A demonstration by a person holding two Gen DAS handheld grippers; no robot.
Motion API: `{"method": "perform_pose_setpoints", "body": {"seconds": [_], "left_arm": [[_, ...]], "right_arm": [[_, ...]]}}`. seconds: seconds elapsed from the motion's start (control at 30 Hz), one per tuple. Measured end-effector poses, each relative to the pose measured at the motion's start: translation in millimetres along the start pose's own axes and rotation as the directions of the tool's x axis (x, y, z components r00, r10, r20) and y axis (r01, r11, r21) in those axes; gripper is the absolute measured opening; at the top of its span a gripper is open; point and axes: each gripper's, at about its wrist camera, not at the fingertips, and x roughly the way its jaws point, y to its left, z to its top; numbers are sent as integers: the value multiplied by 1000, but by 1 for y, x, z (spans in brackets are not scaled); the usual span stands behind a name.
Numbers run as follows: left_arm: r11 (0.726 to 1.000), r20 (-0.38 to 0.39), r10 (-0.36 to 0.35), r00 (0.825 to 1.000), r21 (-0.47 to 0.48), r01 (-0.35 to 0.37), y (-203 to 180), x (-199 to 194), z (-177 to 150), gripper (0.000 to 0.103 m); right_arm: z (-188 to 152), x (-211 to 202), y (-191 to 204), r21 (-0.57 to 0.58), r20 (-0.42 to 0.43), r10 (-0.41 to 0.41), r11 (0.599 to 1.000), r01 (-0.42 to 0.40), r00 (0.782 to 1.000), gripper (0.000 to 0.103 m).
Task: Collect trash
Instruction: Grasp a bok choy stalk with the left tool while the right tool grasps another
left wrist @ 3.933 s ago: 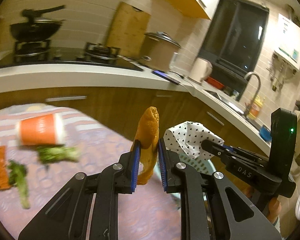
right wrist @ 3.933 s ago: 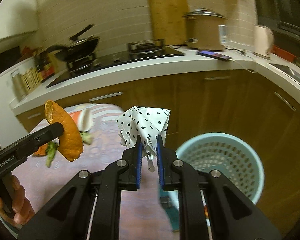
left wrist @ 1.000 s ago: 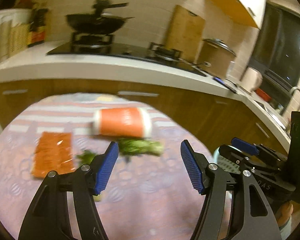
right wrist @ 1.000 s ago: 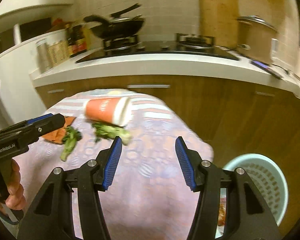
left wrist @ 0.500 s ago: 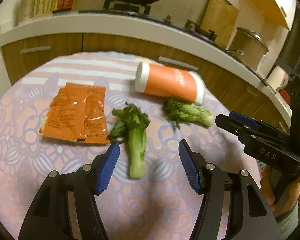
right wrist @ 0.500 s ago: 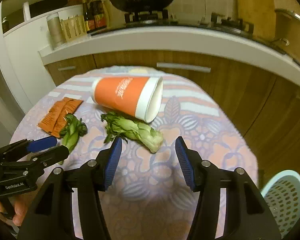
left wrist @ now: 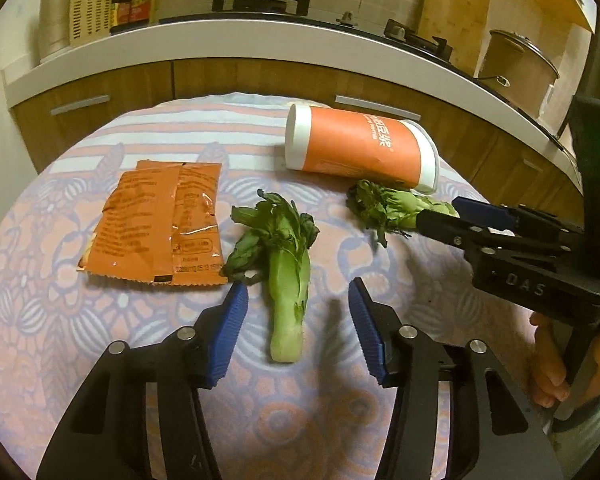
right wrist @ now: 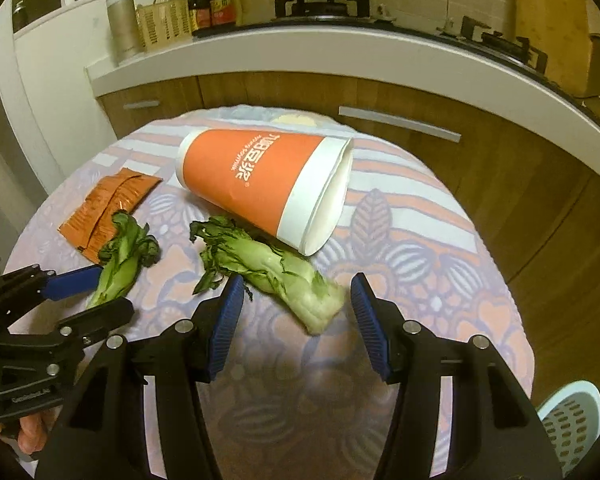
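Greens stalk (left wrist: 286,268) lies between the spread left gripper (left wrist: 296,320).

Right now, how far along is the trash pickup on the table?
Nothing is in hand: the left gripper and right gripper are both open, each straddling a green vegetable scrap. Also left on the table: the tipped orange cup and orange sachets. The bin shows only its edge, contents unclear.
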Motion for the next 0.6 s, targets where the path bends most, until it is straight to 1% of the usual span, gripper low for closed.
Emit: {"method": "perform_pose_setpoints", "body": {"seconds": [0.07,0.2,0.23,0.33,0.5,0.6], "left_arm": [[1000,-1,17,1000,13,-17,-3,2,0,48],[997,-2,66,998,48,-66,-10,4,0,48],[996,-1,71,997,48,-71,-10,4,-1,47],[995,2,88,996,44,-88,-10,4,-1,43],[994,4,95,995,47,-95,-10,3,-1,42],[996,4,84,996,36,-84,-8,2,-1,42]], "right_arm": [[1,6,-1,-2,-25,15,1000,-15,1000,52],[3,12,4,-40,-44,6,999,-8,999,53],[3,14,6,-53,-49,0,999,-3,999,54],[4,17,9,-67,-53,-19,998,15,998,54],[1,13,9,-38,-51,-31,999,29,998,47],[-2,6,9,2,-51,-17,1000,17,999,45]]}}
